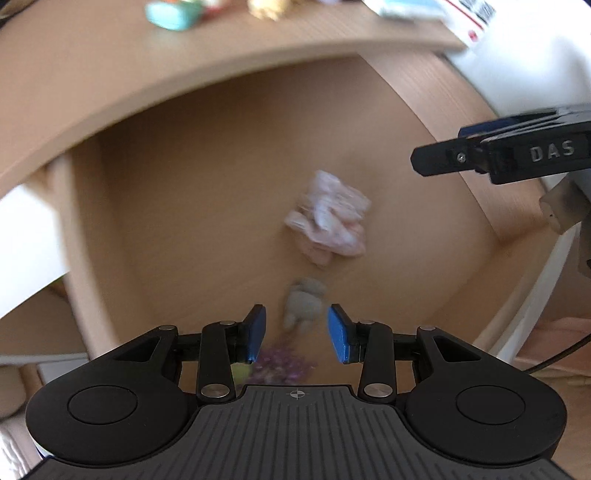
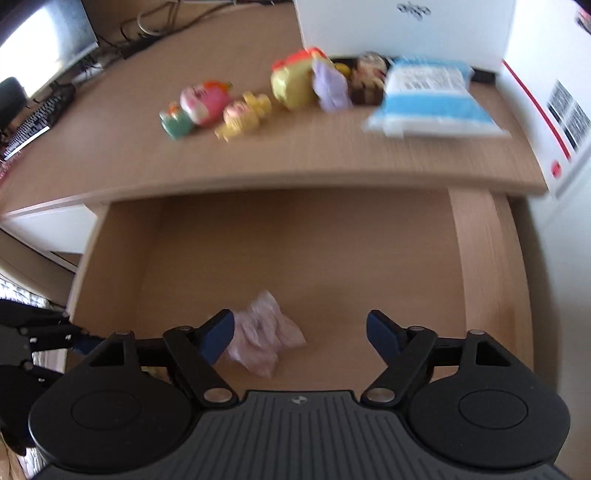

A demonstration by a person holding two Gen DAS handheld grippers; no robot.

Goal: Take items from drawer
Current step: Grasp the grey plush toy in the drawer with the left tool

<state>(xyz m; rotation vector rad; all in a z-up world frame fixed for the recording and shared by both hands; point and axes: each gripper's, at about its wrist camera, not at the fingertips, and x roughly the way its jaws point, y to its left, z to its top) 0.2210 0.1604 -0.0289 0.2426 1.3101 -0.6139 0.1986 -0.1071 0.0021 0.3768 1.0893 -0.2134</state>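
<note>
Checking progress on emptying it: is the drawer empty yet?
No. The open drawer holds a pink crumpled item, a grey toy and something purple.

Home office or study, by the look of it. Wood-grain bench w/ an open drawer below the top. Far left: monitor, keyboard, dark chair back and a tangle of cables. On the bench: row of small bright toys, blue-white packet, white cartons w/ barcode labels.
</note>
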